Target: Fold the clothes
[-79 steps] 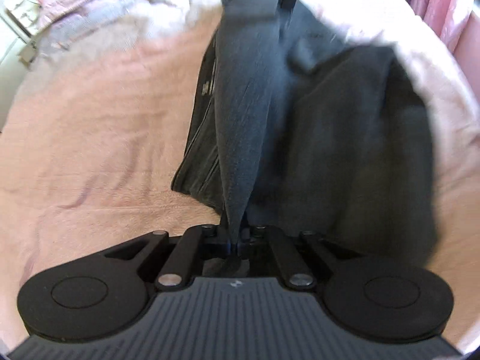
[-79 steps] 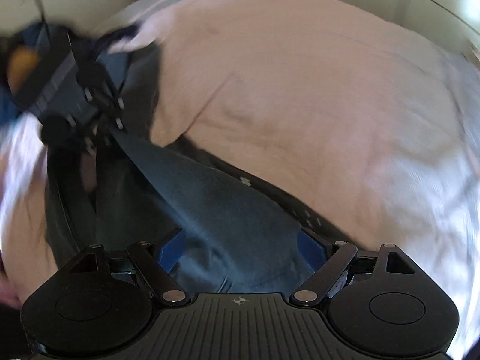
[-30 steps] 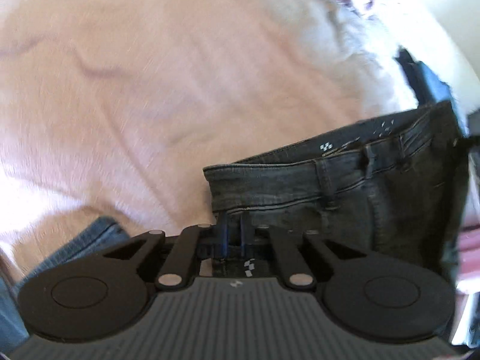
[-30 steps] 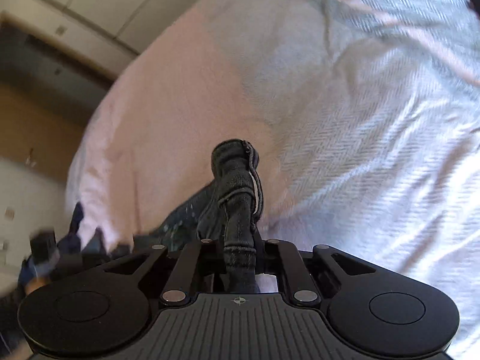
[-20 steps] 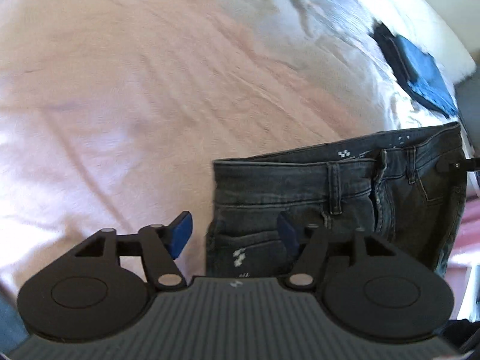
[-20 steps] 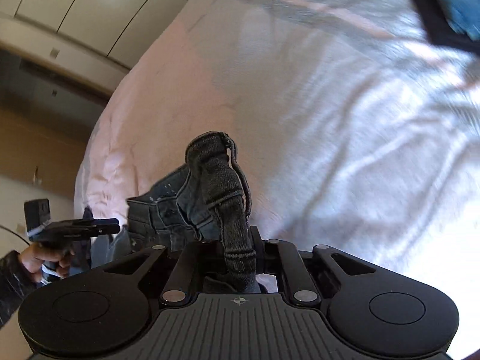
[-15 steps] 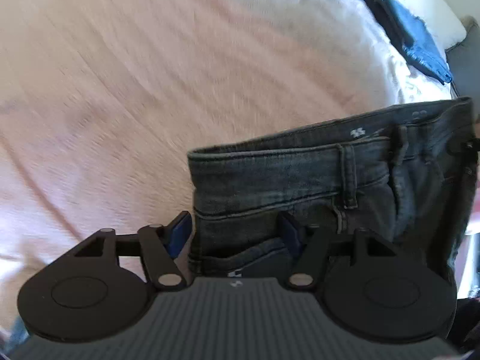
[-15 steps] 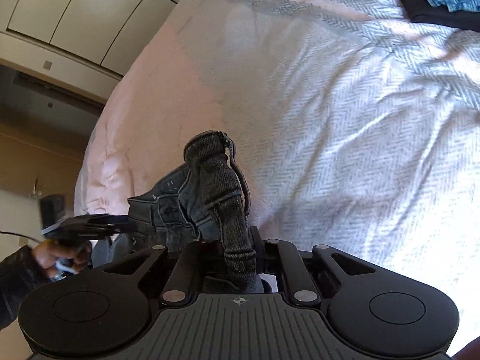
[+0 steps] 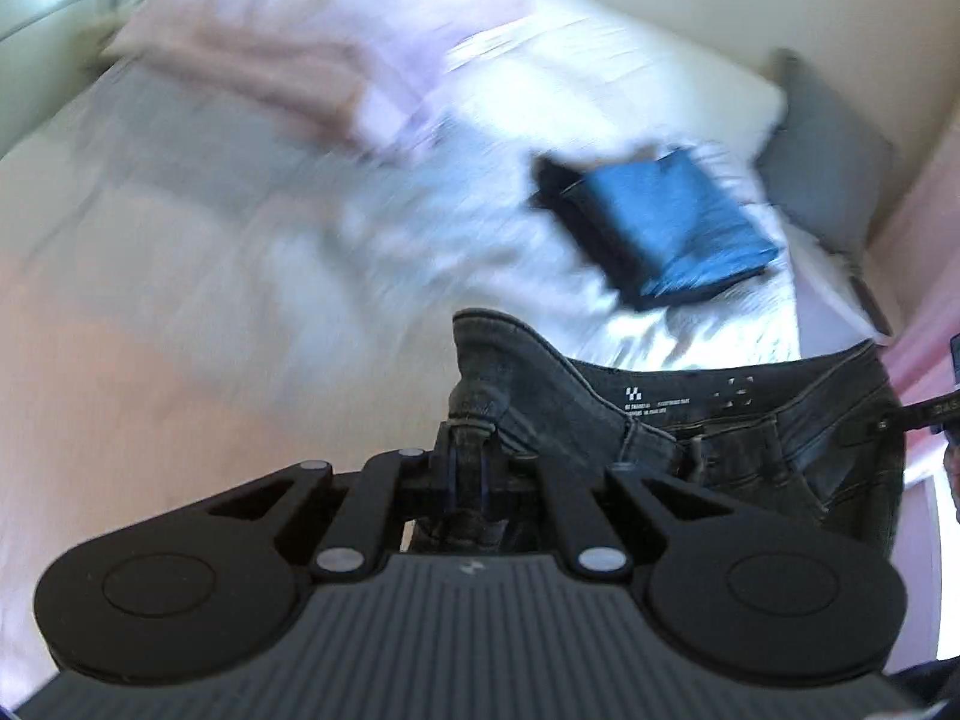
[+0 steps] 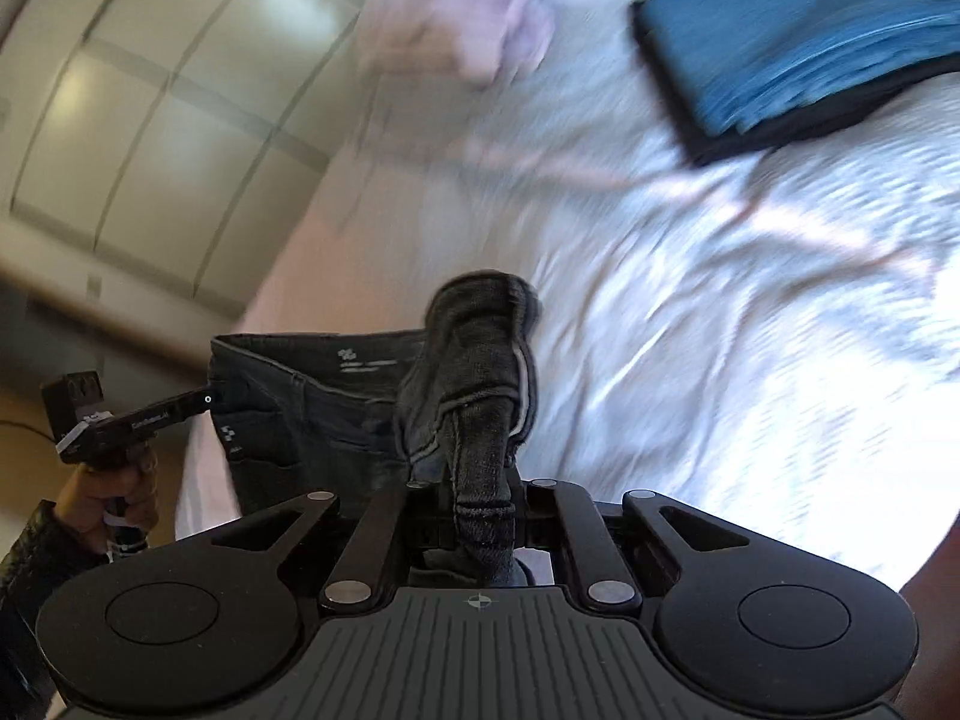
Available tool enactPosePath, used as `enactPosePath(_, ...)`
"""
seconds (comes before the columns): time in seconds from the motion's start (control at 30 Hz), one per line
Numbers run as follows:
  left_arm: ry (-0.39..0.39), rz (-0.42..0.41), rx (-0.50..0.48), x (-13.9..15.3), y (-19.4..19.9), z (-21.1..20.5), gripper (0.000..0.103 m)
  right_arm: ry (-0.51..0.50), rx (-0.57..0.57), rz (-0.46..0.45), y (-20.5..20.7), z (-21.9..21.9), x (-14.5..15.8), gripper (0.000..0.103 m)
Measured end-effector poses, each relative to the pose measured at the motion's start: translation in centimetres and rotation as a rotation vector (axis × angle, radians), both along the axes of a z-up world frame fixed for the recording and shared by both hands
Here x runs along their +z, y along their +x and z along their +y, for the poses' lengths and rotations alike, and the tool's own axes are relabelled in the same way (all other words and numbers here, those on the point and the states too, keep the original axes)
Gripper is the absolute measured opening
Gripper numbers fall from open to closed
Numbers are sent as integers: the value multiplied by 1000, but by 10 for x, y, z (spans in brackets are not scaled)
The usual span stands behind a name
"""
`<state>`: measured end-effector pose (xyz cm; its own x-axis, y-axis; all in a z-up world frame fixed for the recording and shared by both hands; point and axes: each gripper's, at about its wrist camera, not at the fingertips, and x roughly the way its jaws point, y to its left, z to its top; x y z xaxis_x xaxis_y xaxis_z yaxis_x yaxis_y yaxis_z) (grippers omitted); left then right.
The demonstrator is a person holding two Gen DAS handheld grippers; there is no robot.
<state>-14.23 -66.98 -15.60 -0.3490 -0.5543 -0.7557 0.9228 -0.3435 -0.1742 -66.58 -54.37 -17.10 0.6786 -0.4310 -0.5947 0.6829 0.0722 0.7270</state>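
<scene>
A bed [image 9: 180, 312] with a pale pink cover fills both views. A folded blue-and-black clothes stack [image 9: 660, 222] lies on it at upper right, pillows [image 9: 288, 66] at the top.

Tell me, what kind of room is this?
Most likely a bedroom. There is a bed with a pale cover, pillows at its head, folded clothes lying on it, and tall cupboard doors beside it.

Motion blur smears the bed [image 9: 180, 276] and pillows [image 9: 288, 78]. The folded blue stack [image 10: 804, 30] runs past the frame edge. The jeans [image 9: 720, 438] label print is unreadable.
</scene>
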Motion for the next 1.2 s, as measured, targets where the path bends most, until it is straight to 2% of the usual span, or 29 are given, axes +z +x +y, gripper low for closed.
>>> enactPosePath(0.07,-14,2,-36,-10,-33,-33,4,-22,-101,-7,-21,-8,-2,8)
enactPosePath(0.13,-9,-40,-69,-31,-68,-60,4,-32,-168,6,-41,-19,-10,8)
enactPosePath(0.23,89,-93,-21,-89,-99,-96,6,-14,-196,76,-63,-38,-36,8)
enactPosePath(0.3,106,-117,37,-114,-102,-98,8,46,-173,127,-67,-48,-64,9)
enactPosePath(0.33,102,-118,60,-120,-101,-96,11,61,-170,162,-69,-50,-72,14)
enactPosePath(0.37,92,-97,71,-120,-97,-91,15,71,-170,198,-71,-52,-78,30)
enactPosePath(0.4,82,-70,67,-117,-91,-83,19,74,-184,231,-70,-50,-79,37)
enactPosePath(0.43,74,-53,59,-113,-85,-74,21,68,-196,251,-71,-47,-77,50)
enactPosePath(0.47,66,-44,52,-107,-79,-65,25,60,-204,267,-73,-43,-75,56)
enactPosePath(0.5,59,-56,55,-99,-72,-53,39,52,-201,289,-74,-41,-70,56)
enactPosePath(0.53,58,-80,76,-91,-64,-39,43,42,-189,310,-74,-40,-67,56)
enactPosePath(0.67,70,-101,181,-64,-17,22,44,-22,-99,346,-55,-28,-38,56)
enactPosePath(0.73,86,-154,257,-56,13,59,44,-49,-35,334,-35,-23,-28,56)
enactPosePath(0.8,106,-203,330,-53,42,98,50,-67,53,305,-7,-16,-19,56)
enactPosePath(0.93,201,-288,489,-66,98,180,52,-87,308,210,81,-13,-22,56)
enactPosePath(1.0,247,-284,557,-76,118,219,52,-114,444,170,132,-5,-21,56)
enactPosePath(1.1,264,-246,623,-85,129,268,52,-136,624,111,213,4,-27,58)
enactPosePath(1.13,257,-225,636,-86,130,284,52,-145,677,100,242,7,-31,65)
enactPosePath(1.17,246,-201,650,-85,129,300,52,-155,727,91,271,10,-36,76)
enactPosePath(1.2,236,-179,662,-84,128,316,53,-161,770,82,299,12,-41,80)
